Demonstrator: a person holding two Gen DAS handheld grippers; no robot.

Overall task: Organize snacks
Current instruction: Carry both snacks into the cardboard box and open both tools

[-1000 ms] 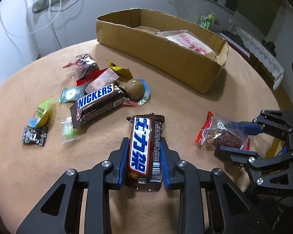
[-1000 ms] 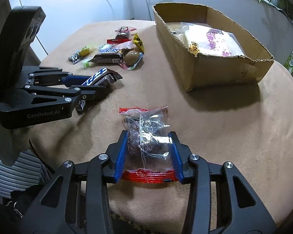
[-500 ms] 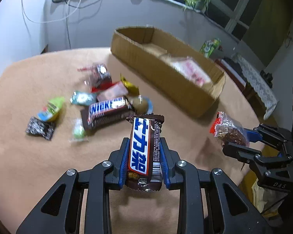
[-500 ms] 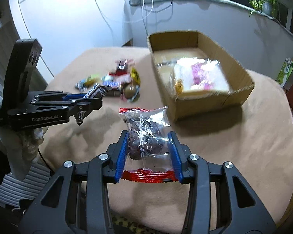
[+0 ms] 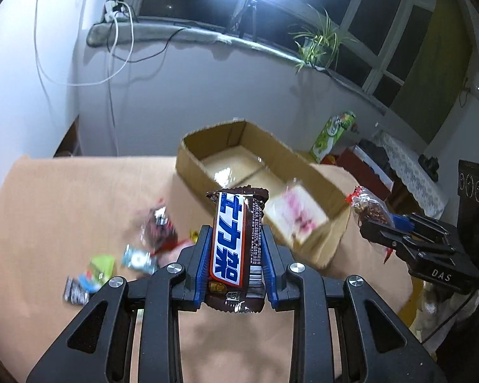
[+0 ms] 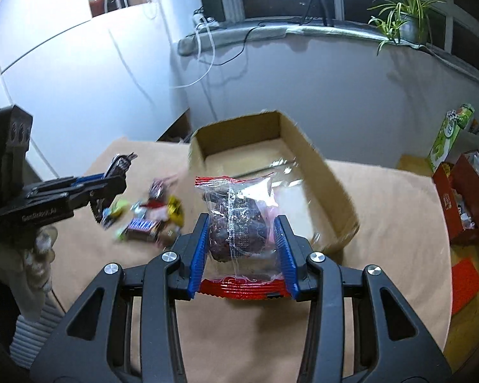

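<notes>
My left tool (image 5: 236, 252) is clamped on a brown chocolate bar (image 5: 234, 249), its blue pads pressing both long sides; the white-and-blue label reads in Chinese characters, with a barcode down the right edge. My right tool (image 6: 242, 242) is closed on a clear packet with red ends (image 6: 239, 223) and something dark and lumpy inside. Both are held up off the counter (image 5: 48, 210).

The cardboard box (image 5: 332, 194) sits ahead toward the counter's far side, top open, with a pink-and-white packet (image 5: 295, 214) in its near end and the far half bare, so plenty of room to drop stuff in. Between the two tools it's open air. The loose snacks (image 6: 150, 214) are piled left of the box, blurry, though one looks like a Snickers bar (image 6: 142, 225). The counter's right edge falls away just past the box.

Readable stuff: "GenRobot.AI" on my left tool in the right view, "DAS" on my right tool in the left view.
</notes>
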